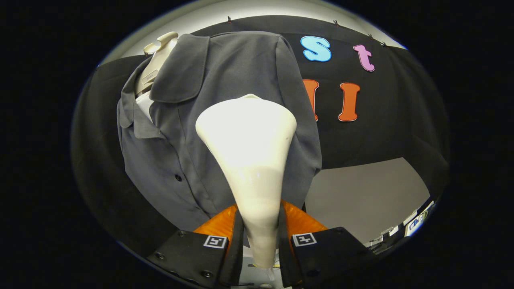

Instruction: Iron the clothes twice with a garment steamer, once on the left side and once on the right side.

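my gripper (260, 237) has its two fingers (235, 241) pinched on the narrow handle of the steamer (251, 160), one finger on each side of it, both pressing against it. the handle runs straight up between them toward 12 o'clock and widens into a broad, pale, fan-shaped head just ahead of my fingertips. the head is brightly lit on its upper part and duller lower down near my grip.

beyond the head hangs the shirt (192, 120), a grey button-up on a pale mannequin (158, 56). the steamer head sits in front of the shirt's panel on the 1 o'clock side of the button line; i cannot tell whether the head touches the cloth or is just short of it. the collar (180, 68) is folded down at about 11 o'clock from the head, with the mannequin's neck poking out above it at 10 to 11 o'clock. a dark button (178, 177) shows on the placket at 9 o'clock from the handle, and the shirt's hem drops to just above my fingers.

behind the shirt is the booth's black cloth wall (393, 132), spreading out toward 3 o'clock. below it, at 4 o'clock from the steamer, lies a plain grey floor (361, 196).
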